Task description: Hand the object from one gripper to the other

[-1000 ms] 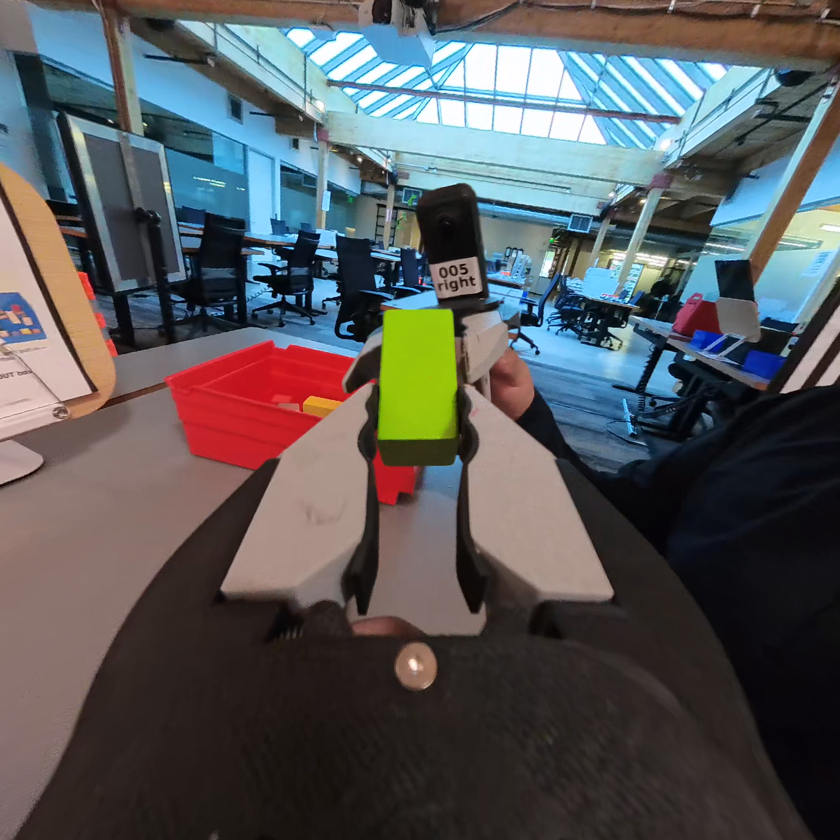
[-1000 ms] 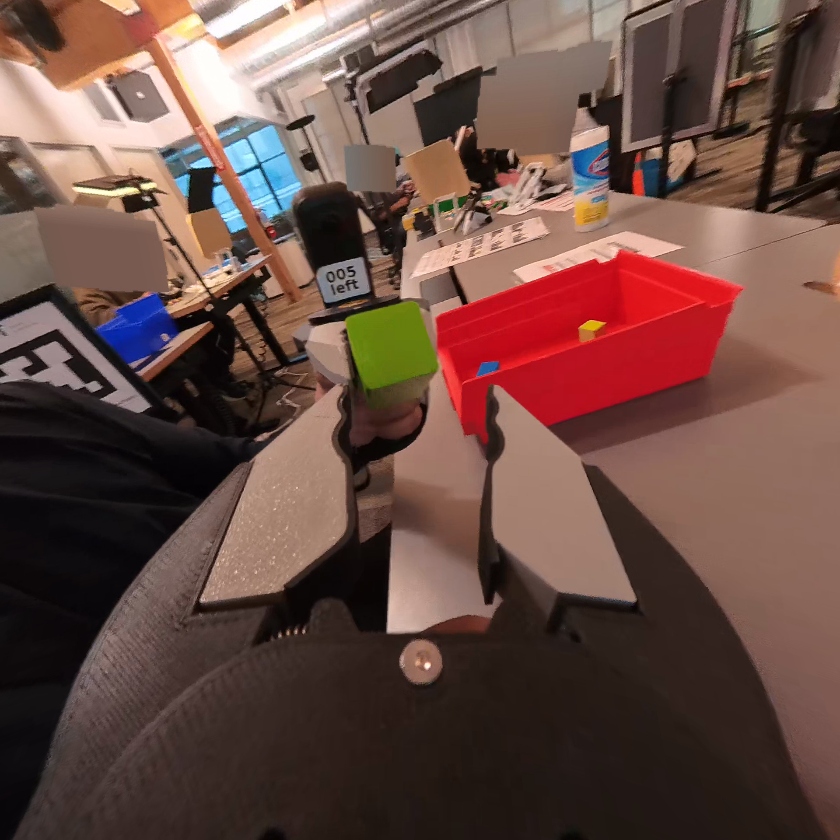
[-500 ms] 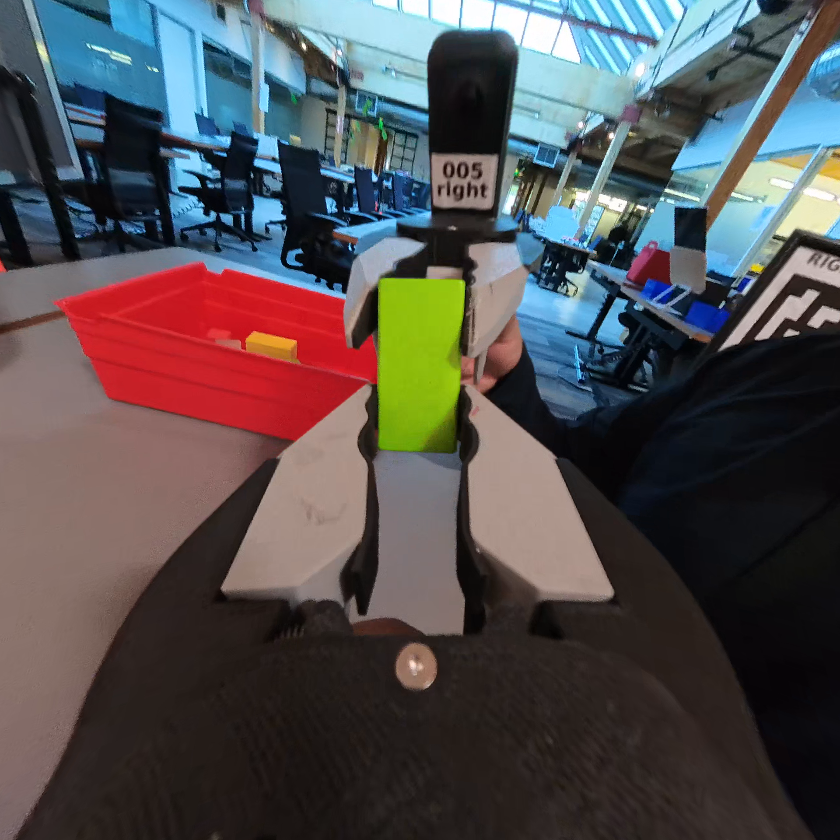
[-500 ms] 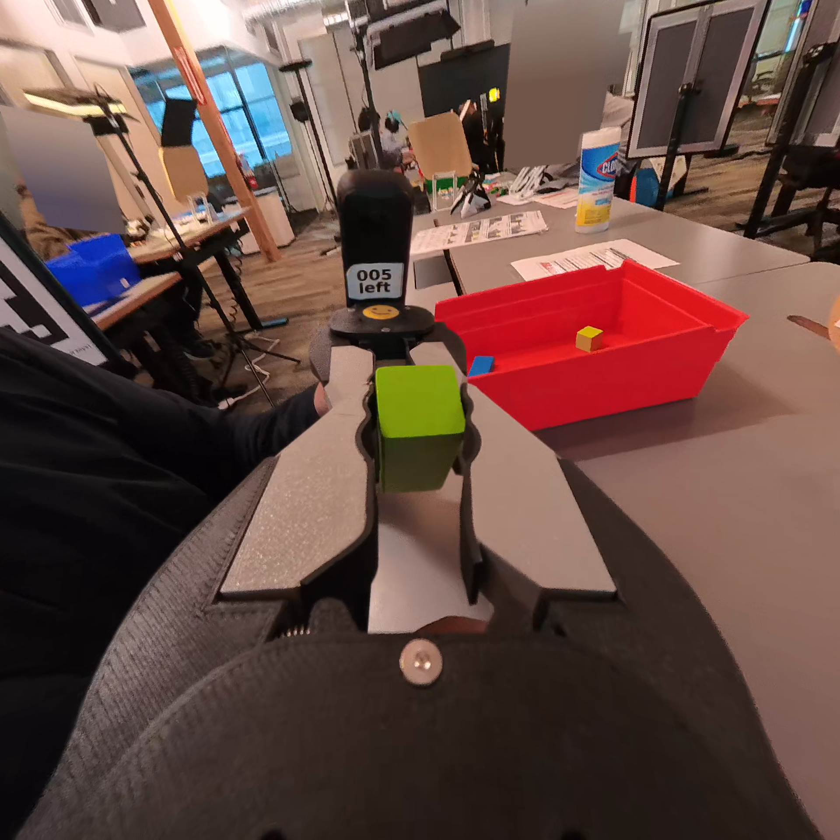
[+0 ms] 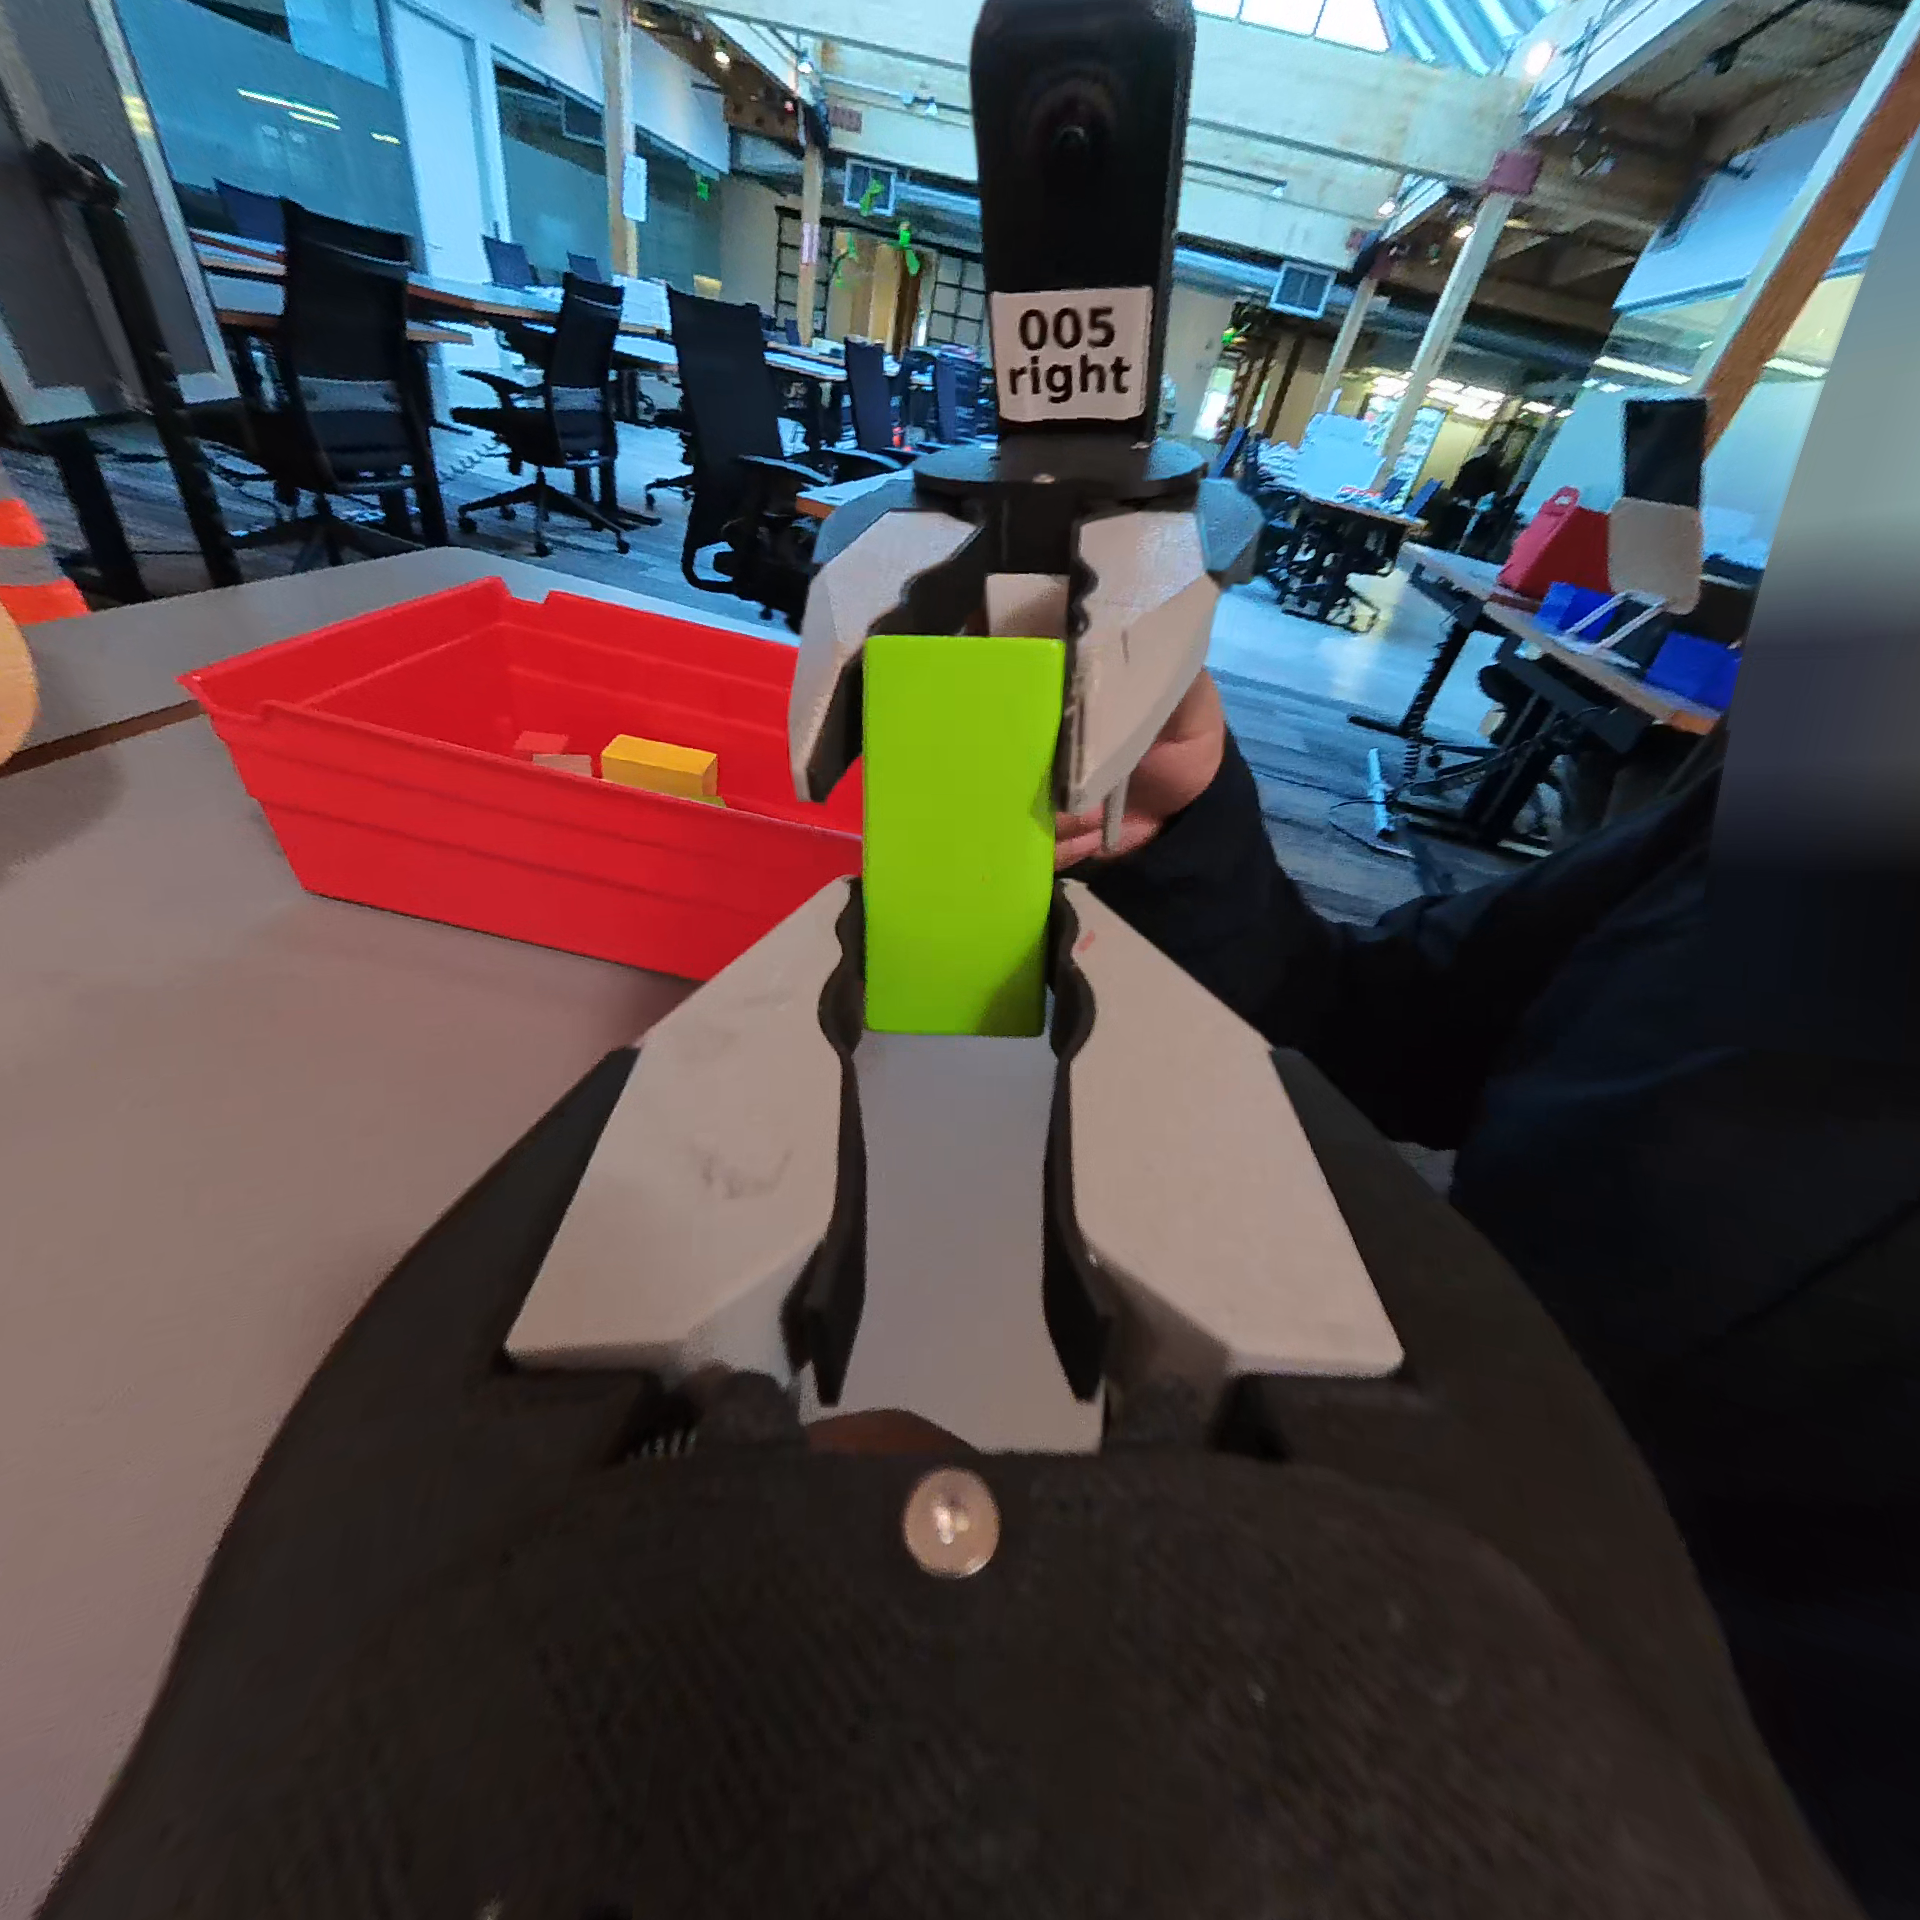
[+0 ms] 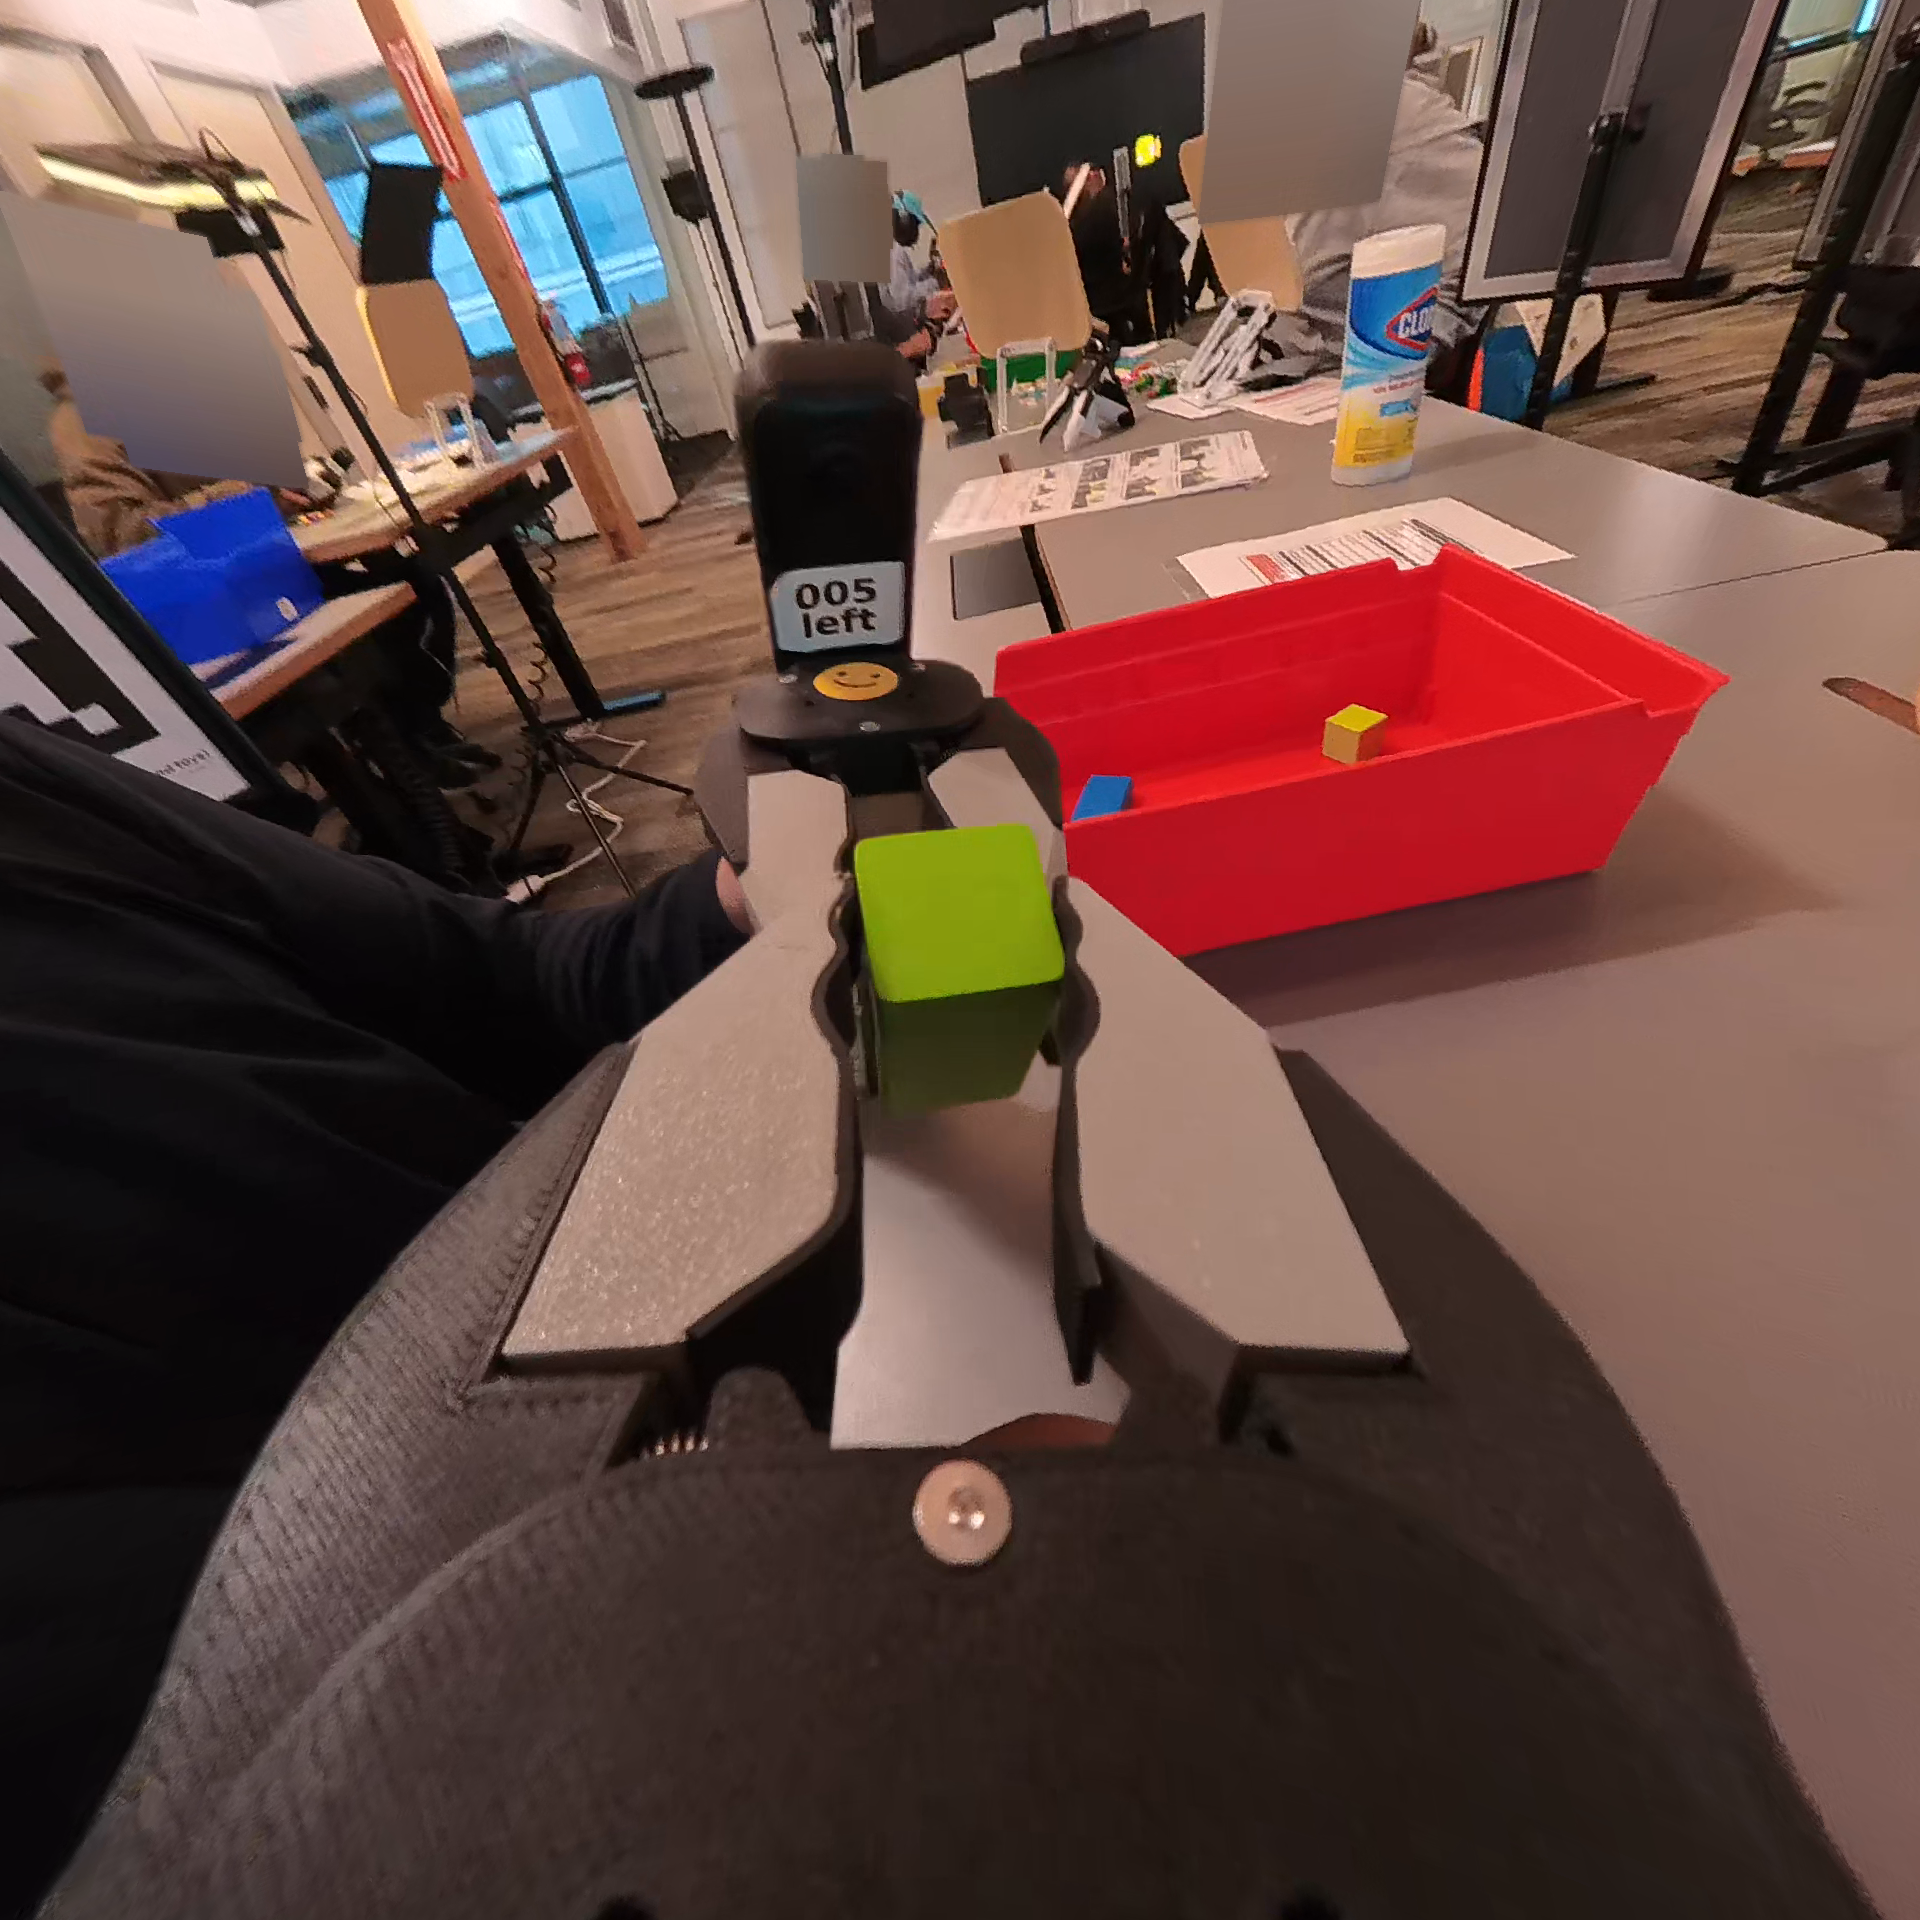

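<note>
Mid-handover beside the red plastic bin [image 5: 499, 790], the left gripper [image 5: 954, 935] and right gripper [image 6: 956, 997] both clamp opposite ends of the lime-green rectangular block [image 5: 956, 831], so it cannot drop.

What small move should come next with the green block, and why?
Probably open the left hand-held gripper. The green block is clamped at both ends: the left's pads press its near end and the right hand-held gripper presses the far end, so the giver can likely release.
</note>
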Motion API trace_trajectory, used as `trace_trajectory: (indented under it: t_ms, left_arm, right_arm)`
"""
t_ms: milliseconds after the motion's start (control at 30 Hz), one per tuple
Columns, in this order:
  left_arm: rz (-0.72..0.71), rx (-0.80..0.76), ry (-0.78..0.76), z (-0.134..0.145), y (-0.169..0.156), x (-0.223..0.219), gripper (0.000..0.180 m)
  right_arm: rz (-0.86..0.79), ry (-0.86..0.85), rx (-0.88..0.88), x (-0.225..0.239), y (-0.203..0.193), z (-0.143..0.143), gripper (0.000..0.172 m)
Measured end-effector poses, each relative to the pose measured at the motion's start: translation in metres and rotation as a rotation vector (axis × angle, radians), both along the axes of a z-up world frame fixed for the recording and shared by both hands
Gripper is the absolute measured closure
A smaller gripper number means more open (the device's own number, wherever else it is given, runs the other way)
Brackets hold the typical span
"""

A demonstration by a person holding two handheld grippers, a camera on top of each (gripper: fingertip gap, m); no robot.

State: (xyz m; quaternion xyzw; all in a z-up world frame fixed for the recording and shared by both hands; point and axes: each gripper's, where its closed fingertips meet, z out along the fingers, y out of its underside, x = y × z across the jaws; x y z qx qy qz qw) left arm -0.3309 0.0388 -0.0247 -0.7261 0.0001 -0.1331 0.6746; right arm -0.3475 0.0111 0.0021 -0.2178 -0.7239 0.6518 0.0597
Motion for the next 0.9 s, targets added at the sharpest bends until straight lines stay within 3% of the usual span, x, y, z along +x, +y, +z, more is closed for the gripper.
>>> trace_trajectory:
  t_ms: [133, 333, 433, 500, 567, 700, 800, 900]
  left_arm:
    - [0.030, 0.022, 0.027, 0.005, -0.001, -0.002, 0.150]
    - [0.001, 0.009, -0.064, -0.001, 0.002, -0.002, 0.150]
    - [0.043, -0.006, -0.059, -0.004, -0.002, -0.013, 0.151]
    - [0.125, -0.040, -0.020, -0.008, -0.009, -0.031, 0.155]
    - [0.201, -0.086, 0.009, -0.012, -0.021, -0.048, 0.155]
    - [0.234, -0.056, -0.029, -0.003, -0.037, -0.062, 0.156]
    - [0.223, -0.027, -0.075, 0.002, -0.042, -0.065, 0.157]
    - [0.221, -0.035, -0.094, -0.001, -0.042, -0.067, 0.157]
  right_arm:
    - [0.015, -0.013, -0.003, 0.000, -0.002, -0.002, 0.137]
    - [0.024, -0.062, 0.013, -0.002, 0.000, -0.007, 0.139]
    - [-0.042, -0.058, 0.017, -0.010, 0.017, -0.004, 0.139]
    - [-0.170, -0.018, 0.058, -0.021, 0.052, 0.002, 0.139]
    - [-0.415, 0.023, 0.155, -0.038, 0.114, 0.002, 0.139]
    - [-0.870, -0.081, 0.414, -0.048, 0.254, -0.033, 0.139]
    - [-0.993, -0.284, 0.549, -0.039, 0.314, -0.080, 0.139]
    - [-0.977, -0.449, 0.705, -0.029, 0.332, -0.123, 0.139]
